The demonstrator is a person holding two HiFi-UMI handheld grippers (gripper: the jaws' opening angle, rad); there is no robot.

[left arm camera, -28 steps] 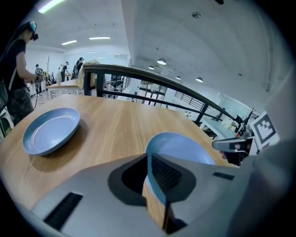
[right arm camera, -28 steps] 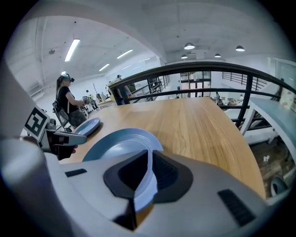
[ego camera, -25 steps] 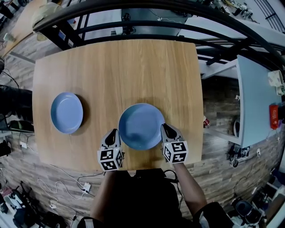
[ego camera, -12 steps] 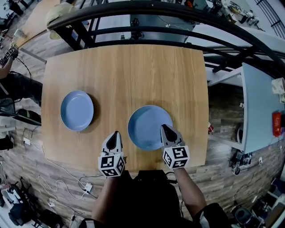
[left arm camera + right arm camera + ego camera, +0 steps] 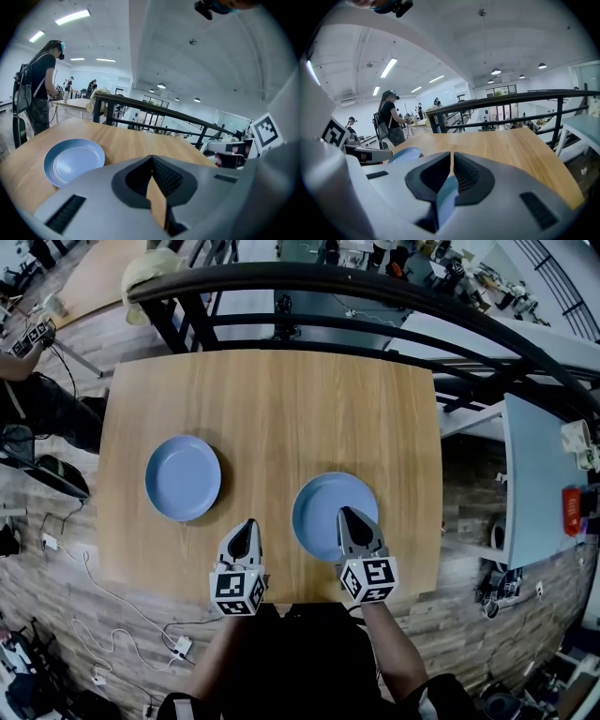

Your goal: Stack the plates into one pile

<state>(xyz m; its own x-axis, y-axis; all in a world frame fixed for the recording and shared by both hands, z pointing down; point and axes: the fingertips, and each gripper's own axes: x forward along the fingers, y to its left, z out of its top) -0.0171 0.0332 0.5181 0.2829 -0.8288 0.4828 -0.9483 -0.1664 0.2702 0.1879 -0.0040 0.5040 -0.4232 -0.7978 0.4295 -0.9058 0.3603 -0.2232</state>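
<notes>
2 blue plates, both with bare faces. The left plate (image 5: 183, 478) lies flat on the table (image 5: 272, 399), towards its left side. The right plate (image 5: 328, 495) is near the table's near edge, right of middle, with its near rim in the right gripper (image 5: 349, 519).

The table is light wood with rounded corners. A black railing (image 5: 328, 285) curves past its far edge. The floor (image 5: 56, 559) is wood plank, with cables (image 5: 122, 638) trailing at the near left. A pale table (image 5: 539, 474) stands to the right. In the left gripper view a person (image 5: 40, 89) with a backpack stands beyond the table, under strip lights (image 5: 72, 17).

The right gripper's jaws are almost closed, clamped on the right plate. In the right gripper view the right plate (image 5: 444, 194) runs up between the pads as a blue edge. The left gripper (image 5: 246, 529) has its jaws fully together with nothing in them; only a sliver of table wood shows past them. It hangs over the near part of the table, between the 2 plates, touching neither. The left plate is ahead of it and to its left, well apart from the right plate.
</notes>
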